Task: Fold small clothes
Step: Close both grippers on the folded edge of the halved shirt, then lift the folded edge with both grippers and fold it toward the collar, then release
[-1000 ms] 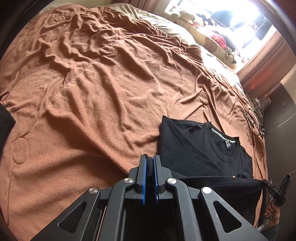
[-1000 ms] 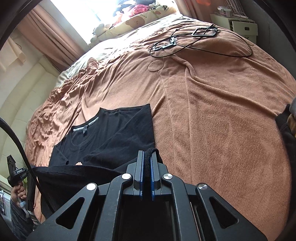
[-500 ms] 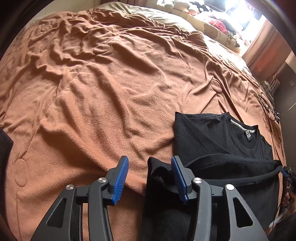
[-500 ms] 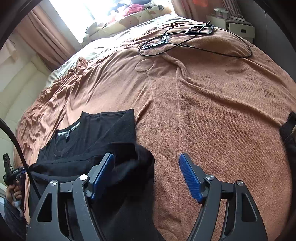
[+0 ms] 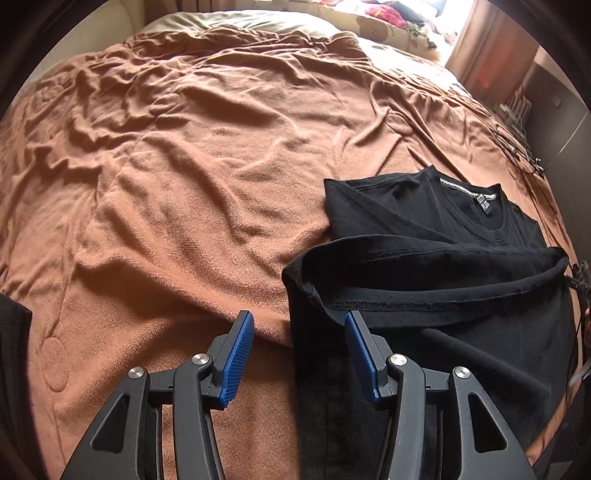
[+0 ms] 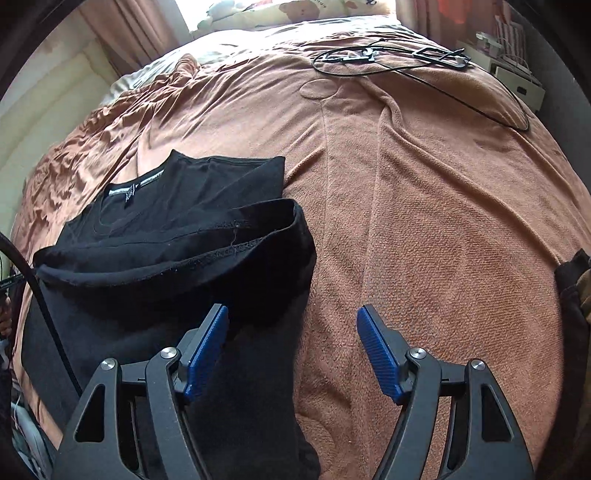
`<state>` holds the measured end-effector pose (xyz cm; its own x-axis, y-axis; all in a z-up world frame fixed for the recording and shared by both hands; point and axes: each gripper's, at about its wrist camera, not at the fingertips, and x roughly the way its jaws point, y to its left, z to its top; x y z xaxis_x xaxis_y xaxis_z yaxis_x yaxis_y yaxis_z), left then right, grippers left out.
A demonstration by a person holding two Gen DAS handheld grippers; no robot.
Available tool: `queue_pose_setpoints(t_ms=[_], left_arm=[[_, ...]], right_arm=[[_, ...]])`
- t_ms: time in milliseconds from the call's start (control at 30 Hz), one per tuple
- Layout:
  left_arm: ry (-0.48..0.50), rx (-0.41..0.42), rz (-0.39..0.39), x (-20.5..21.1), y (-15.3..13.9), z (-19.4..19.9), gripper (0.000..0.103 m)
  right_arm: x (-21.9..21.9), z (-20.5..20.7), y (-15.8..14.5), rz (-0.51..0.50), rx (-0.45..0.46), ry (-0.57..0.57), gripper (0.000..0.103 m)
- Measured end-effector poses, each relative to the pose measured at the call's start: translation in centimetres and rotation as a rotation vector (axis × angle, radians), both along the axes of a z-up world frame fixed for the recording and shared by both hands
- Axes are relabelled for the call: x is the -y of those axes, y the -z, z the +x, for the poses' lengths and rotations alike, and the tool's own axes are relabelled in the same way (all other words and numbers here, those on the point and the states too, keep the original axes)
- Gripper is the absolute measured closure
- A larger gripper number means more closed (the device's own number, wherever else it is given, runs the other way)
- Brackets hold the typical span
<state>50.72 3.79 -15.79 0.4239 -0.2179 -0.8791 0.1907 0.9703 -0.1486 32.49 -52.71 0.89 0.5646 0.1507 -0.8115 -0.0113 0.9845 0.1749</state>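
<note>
A black T-shirt (image 5: 424,266) lies on the brown blanket (image 5: 192,177), its hem folded up over the body, the collar and label on the far side. My left gripper (image 5: 299,332) is open, its blue pads either side of the shirt's left folded corner, not pinching it. In the right wrist view the shirt (image 6: 177,251) lies at lower left. My right gripper (image 6: 291,325) is open wide over the shirt's right edge and the blanket (image 6: 424,221).
Black cables (image 6: 388,59) lie on the blanket's far right part. Pillows and soft toys (image 5: 388,26) sit at the head of the bed. A white bedside unit (image 6: 513,70) stands at far right. Dark cloth (image 6: 572,295) lies at the right edge.
Both grippers were shut on the shirt's hem corners, then opened and let the cloth drop. The hem now rests folded over the shirt, and both grippers have drawn back slightly.
</note>
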Motion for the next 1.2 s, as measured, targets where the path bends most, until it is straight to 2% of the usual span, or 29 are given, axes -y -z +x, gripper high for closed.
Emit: queue_pose_setpoints(t_ms=[133, 233, 400, 600, 667, 733, 867, 933, 1000, 1200], left_arm=[[0.069, -0.011, 0.000, 0.4, 0.2, -0.2, 0.050], [0.070, -0.026, 0.056, 0.8, 1.1, 0.3, 0.050], [0.044, -0.021, 0.067, 1.0, 2.1, 2.3, 0.050], [0.042, -0.002, 0.039, 1.7, 2.5, 4.8, 0.050], [0.047, -0.002, 0.028, 1.9, 2.9, 5.3, 0.055], [0.047, -0.018, -0.002, 1.9, 3.3, 5.6, 0.068], [0.011, -0.031, -0.050, 1.1, 3.6, 5.8, 0.084], [-0.010, -0.035, -0.091, 0.5, 3.6, 5.8, 0.095], [-0.019, -0.020, -0.098, 0.2, 3.3, 5.5, 0.096], [-0.050, 0.051, -0.127, -0.8, 0.3, 4.2, 0.097]], right_arm=[[-0.5, 0.8, 0.3, -0.028, -0.006, -0.018, 0.035], [-0.6, 1.5, 0.6, -0.025, -0.003, -0.013, 0.036], [-0.1, 3.0, 1.2, 0.020, -0.004, 0.021, 0.055], [0.3, 4.4, 1.5, 0.065, 0.011, 0.030, 0.066], [0.4, 4.8, 1.7, 0.074, 0.015, 0.030, 0.068], [0.5, 5.0, 1.9, 0.082, 0.021, 0.029, 0.073], [0.8, 5.1, 2.0, 0.099, 0.033, 0.031, 0.088], [1.0, 5.0, 1.8, 0.113, 0.052, 0.032, 0.095], [1.2, 4.7, 1.6, 0.127, 0.068, 0.035, 0.100], [1.7, 2.6, -0.4, 0.119, 0.136, 0.062, 0.101]])
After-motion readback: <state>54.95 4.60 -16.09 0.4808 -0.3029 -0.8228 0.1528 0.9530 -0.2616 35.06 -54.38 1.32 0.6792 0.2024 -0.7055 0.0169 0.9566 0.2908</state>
